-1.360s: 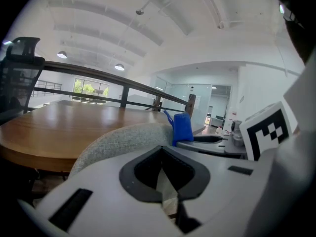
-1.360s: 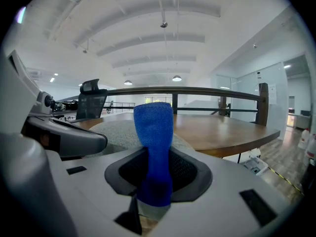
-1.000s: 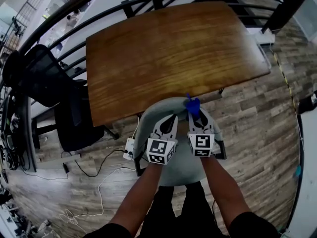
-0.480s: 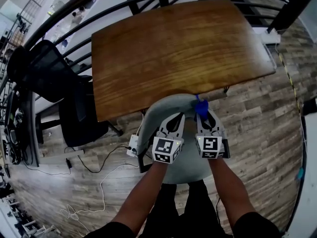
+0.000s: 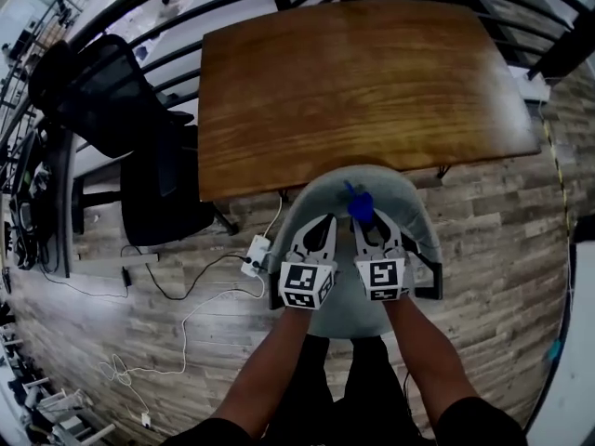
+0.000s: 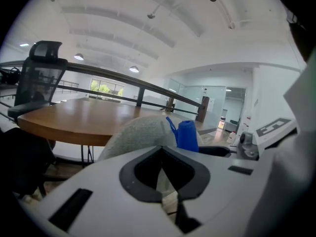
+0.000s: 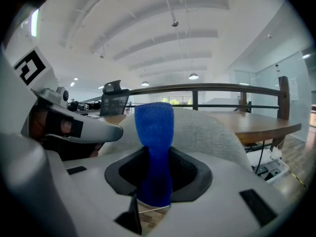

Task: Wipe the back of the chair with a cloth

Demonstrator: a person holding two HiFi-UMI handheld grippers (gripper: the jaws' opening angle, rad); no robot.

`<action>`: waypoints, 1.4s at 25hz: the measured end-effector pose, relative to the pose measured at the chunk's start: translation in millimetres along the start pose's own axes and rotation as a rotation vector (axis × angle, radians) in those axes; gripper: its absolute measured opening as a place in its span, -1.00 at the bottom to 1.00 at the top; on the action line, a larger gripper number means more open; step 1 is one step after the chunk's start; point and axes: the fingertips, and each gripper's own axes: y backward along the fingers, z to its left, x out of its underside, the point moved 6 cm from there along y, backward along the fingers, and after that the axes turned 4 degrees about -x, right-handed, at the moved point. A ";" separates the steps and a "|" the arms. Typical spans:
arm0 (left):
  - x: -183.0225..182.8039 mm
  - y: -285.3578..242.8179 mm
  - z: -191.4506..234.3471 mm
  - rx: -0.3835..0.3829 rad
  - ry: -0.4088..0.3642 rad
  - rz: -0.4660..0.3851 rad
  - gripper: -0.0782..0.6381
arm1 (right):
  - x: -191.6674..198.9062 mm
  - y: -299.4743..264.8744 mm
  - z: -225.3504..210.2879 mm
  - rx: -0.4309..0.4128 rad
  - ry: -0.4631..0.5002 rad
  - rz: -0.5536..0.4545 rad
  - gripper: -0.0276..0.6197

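Wood-plank floor (image 5: 493, 249) all around, with a black railing (image 5: 232, 3) running along the far side. The biggest thing on it is a brown wooden table (image 5: 363, 91), top bare and shiny.

Off to the left there's a black office chair (image 5: 139, 156) pushed up near the table's left end. Right in front of the person is the grey fabric chair (image 5: 414, 212), sitting against the near edge of the table with its curved back on the far side. From both gripper views the backrest (image 6: 140, 132) shows as a rounded grey hump just past the jaws, table behind it.

Both forearms reach out over the chair seat. The left gripper (image 5: 319, 229) sits just beside the right one, over the seat. Its jaws are pinched together with nothing in them, as the left gripper view (image 6: 162, 149) shows. The right gripper (image 5: 364, 223) is clamped on a blue cloth (image 5: 360, 203). In the right gripper view the cloth (image 7: 155, 132) stands up between the jaws like a rolled strip, upright in front of the backrest (image 7: 212, 132).

From above, the free end of the cloth is at the top edge of the chair back, a bit right of centre. Can't tell if it's actually touching the fabric.

On the floor left of the chair is a white power strip (image 5: 255, 253), with a thin white cable (image 5: 186, 328) trailing off to the near left.
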 end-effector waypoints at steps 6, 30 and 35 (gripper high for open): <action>11.6 31.5 44.6 -0.104 0.044 -0.011 -0.76 | -7.2 -27.0 57.0 -0.134 0.059 -0.023 -0.55; 25.6 40.3 94.0 -0.165 0.054 -0.008 -0.76 | 12.9 -65.8 81.0 -0.129 0.016 0.017 -0.55; 22.1 28.1 79.5 -0.141 0.036 -0.016 -0.76 | 12.1 -64.7 58.9 -0.100 0.022 0.007 -0.55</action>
